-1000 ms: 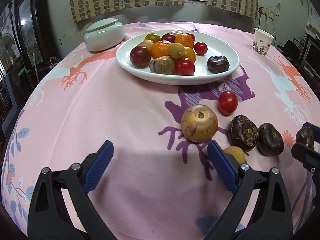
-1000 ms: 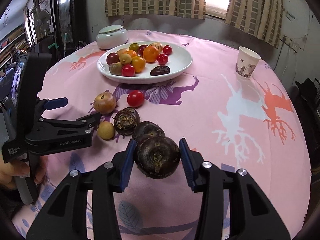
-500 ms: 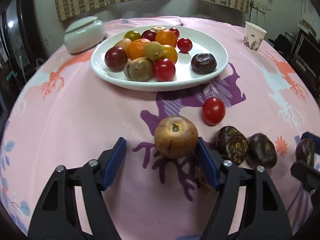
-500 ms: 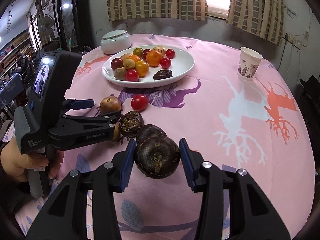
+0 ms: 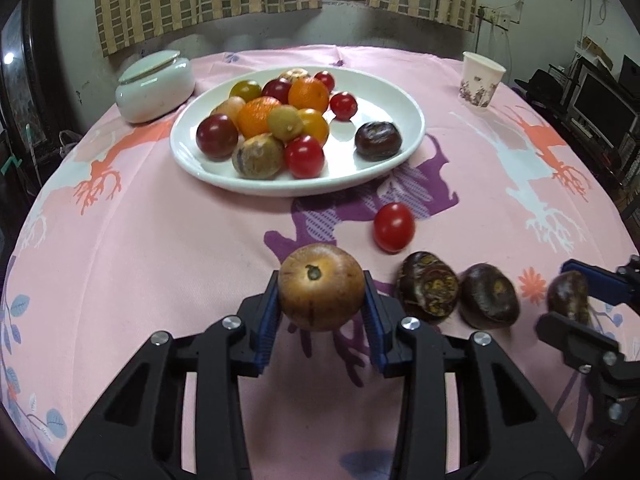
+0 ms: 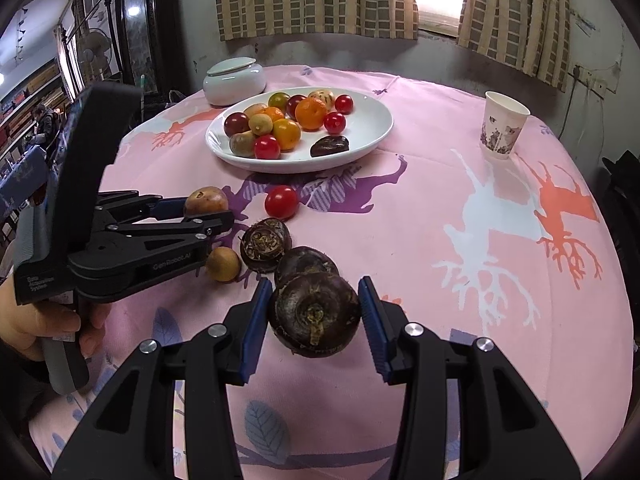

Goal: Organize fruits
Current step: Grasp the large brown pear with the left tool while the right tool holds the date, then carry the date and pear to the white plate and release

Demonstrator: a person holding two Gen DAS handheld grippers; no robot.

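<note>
My left gripper (image 5: 321,285) is closing its jaws, and both blue pads touch a round tan-brown fruit (image 5: 322,286) on the pink cloth. The right wrist view shows that same gripper (image 6: 224,216) around the fruit (image 6: 206,200). My right gripper (image 6: 315,292) is shut on a dark brown chestnut-like fruit (image 6: 315,314) held just above the cloth. A white plate (image 5: 400,160) behind holds several fruits. Loose on the cloth lie a red cherry tomato (image 5: 394,227), two dark fruits (image 5: 427,283) (image 5: 490,296) and a small yellow-brown fruit (image 6: 223,264).
A pale lidded ceramic jar (image 5: 154,86) stands left of the plate. A paper cup (image 5: 480,80) stands at the far right. A person's hand (image 6: 40,320) grips the left gripper's handle. The round table drops away on all sides.
The left gripper came forward around the tan-brown fruit and its jaws went from wide apart to touching it. The right gripper kept still with the dark fruit.
</note>
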